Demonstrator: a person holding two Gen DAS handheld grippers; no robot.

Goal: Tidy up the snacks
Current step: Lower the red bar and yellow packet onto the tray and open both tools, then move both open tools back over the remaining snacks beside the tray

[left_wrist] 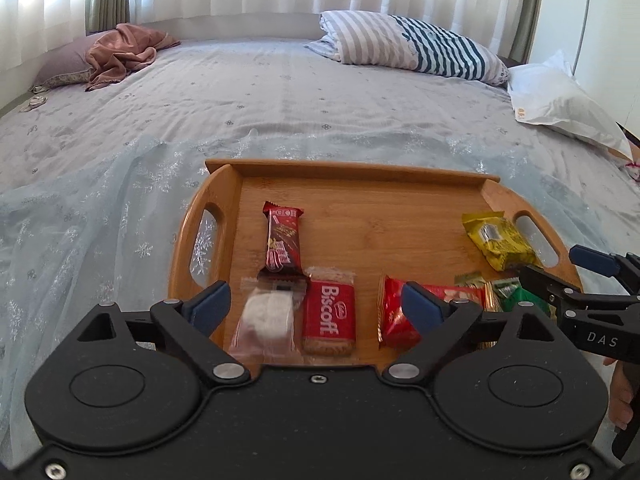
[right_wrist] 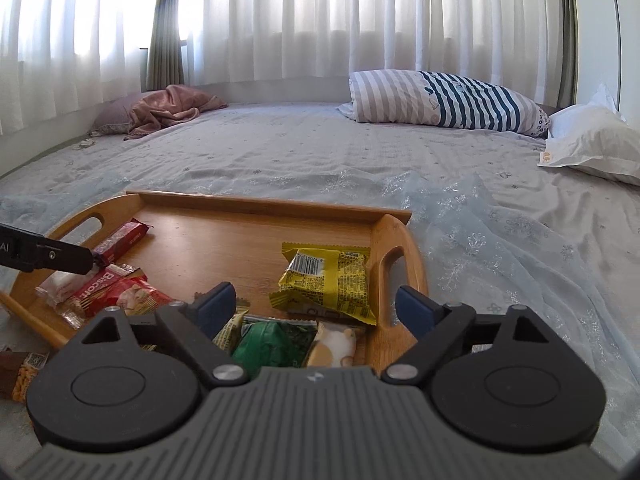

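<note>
Left wrist view: your left gripper (left_wrist: 316, 304) and right gripper (right_wrist: 316, 308) hover spread, empty, above snacks lying on the wooden tray (left_wrist: 360, 170); next, fetch the brown packet (right_wrist: 18, 372) lying off-tray.

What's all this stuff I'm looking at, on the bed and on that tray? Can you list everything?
wooden tray: one, honey-brown, on the bed, near edge
dark red bar: one, tray's left half
Biscoff biscuit: one, red wrapper, tray's near edge
clear-wrapped white snack: one, left of the Biscoff
red packet: one, right of the Biscoff
yellow packet: one, by the tray's right handle
green packet: one, tray's near right corner
striped pillow: one, grey and navy, far side
white pillow: one, far right
pink cloth: one, crumpled, far left
left gripper: one, black with blue pads, open
right gripper: one, same colours, open
</note>
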